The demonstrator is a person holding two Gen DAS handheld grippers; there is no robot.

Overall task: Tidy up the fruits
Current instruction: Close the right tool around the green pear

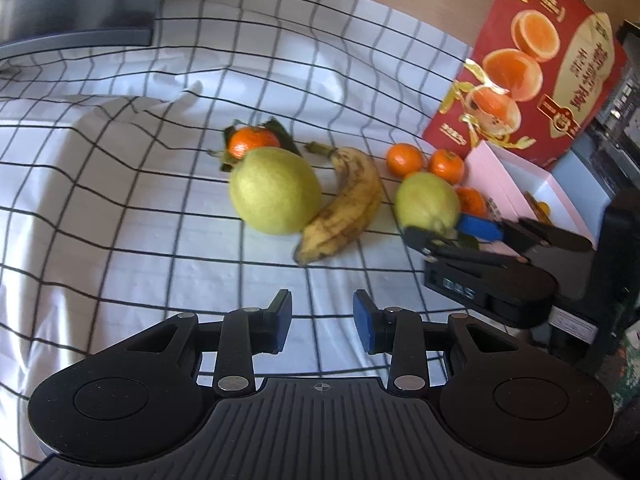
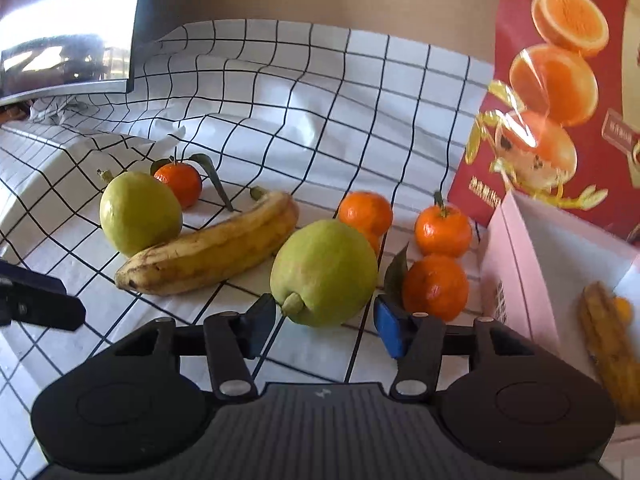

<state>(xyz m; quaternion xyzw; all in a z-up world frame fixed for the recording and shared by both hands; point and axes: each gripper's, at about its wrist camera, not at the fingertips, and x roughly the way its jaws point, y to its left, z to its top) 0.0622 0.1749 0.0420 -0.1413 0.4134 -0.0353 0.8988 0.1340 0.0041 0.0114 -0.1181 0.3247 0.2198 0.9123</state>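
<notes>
left gripper hovering over bare checked cloth, jaws partly apart, nothing between the blue pads, well short of the fruit. right gripper low at the near green pear, pads either side of its stem end with small gaps showing, so parted around the fruit and apparently not pressing; contact hard to judge from the left wrist view, where that spot is blurred. second green pear further left, touching the spotted banana that lies slanted between the two pears. leafy mandarin just behind the left pear. three more mandarins clustered right of the near pear: one behind it, one with a short stem, one nearest the right pad with a leaf beside it. open pink box at the right edge, holding a yellowish fruit, blurred, perhaps another banana. red carton printed with oranges standing behind the box. dark monitor at far left.
</notes>
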